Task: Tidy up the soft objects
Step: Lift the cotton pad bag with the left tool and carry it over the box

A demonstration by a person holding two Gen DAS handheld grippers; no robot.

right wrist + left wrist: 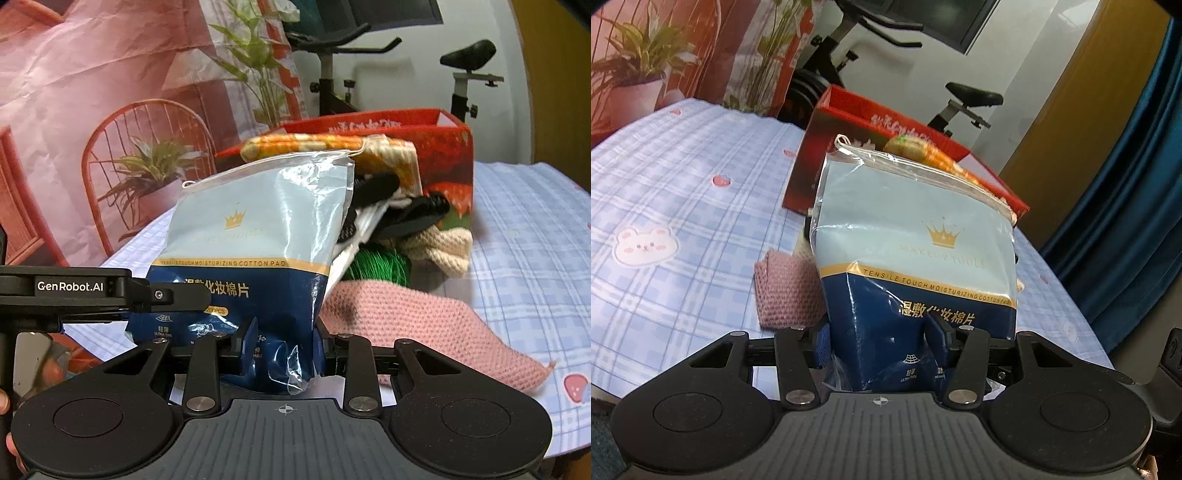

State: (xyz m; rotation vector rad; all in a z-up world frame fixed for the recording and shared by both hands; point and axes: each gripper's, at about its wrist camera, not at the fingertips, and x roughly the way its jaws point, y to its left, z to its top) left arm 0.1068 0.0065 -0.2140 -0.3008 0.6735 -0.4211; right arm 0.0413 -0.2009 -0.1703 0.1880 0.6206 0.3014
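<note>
left gripper (882,345): clamped on cotton pad bag (916,236) | right gripper (282,345): clamped on same bag's bottom | bag: upright, mid-bed (683,177), before red box (849,122) near far edge

We see a surface spread with a blue-and-white checked cloth (683,192), printed with small bear faces and pink strawberries. Behind its far edge hangs a creased backdrop (92,92) printed with a salmon-pink scene: a red wire chair, potted plants and tall green leaves. Beside the backdrop stands a black exercise bike (369,70) with curved handlebars and a black saddle on a pale post. Behind the bike we find a white wall (923,62) bearing a dark screen (945,18). Towards the right corner a yellow-brown panel (1082,92) meets a deep blue curtain (1137,192) that falls in folds. The light is soft and even.
</note>
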